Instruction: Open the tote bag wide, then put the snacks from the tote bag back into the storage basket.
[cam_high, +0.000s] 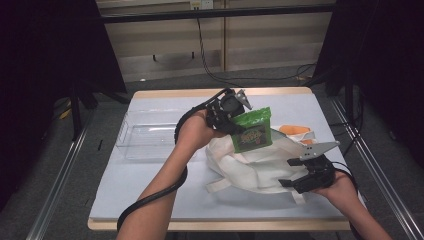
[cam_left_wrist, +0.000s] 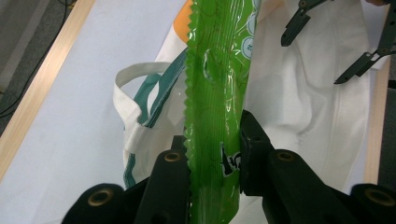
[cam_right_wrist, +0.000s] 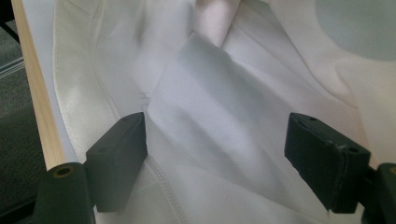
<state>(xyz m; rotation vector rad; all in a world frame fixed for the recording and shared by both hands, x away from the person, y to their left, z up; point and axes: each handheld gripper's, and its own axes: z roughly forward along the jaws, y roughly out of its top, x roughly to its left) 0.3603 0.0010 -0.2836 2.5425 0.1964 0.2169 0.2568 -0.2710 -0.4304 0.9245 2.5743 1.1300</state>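
Pale blue tabletop (cam_high: 150, 185), dark curtains both sides. Left gripper (cam_high: 231, 116) has jaws clamped on green snack packet (cam_high: 253, 131), held in the air above white tote bag (cam_high: 250, 170), at 12 o'clock of it. Right gripper (cam_high: 305, 181) at the bag's 4 o'clock, jaws wide apart over the cloth, gripping nothing. Clear tray (cam_high: 142, 137) at 9 o'clock sits empty. Likely unpacking: packet out of the bag, not yet set down.

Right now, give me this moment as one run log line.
left gripper: shut on green snack packet, held above white cloth bag | right gripper: open over bag fabric | clear tray: on table
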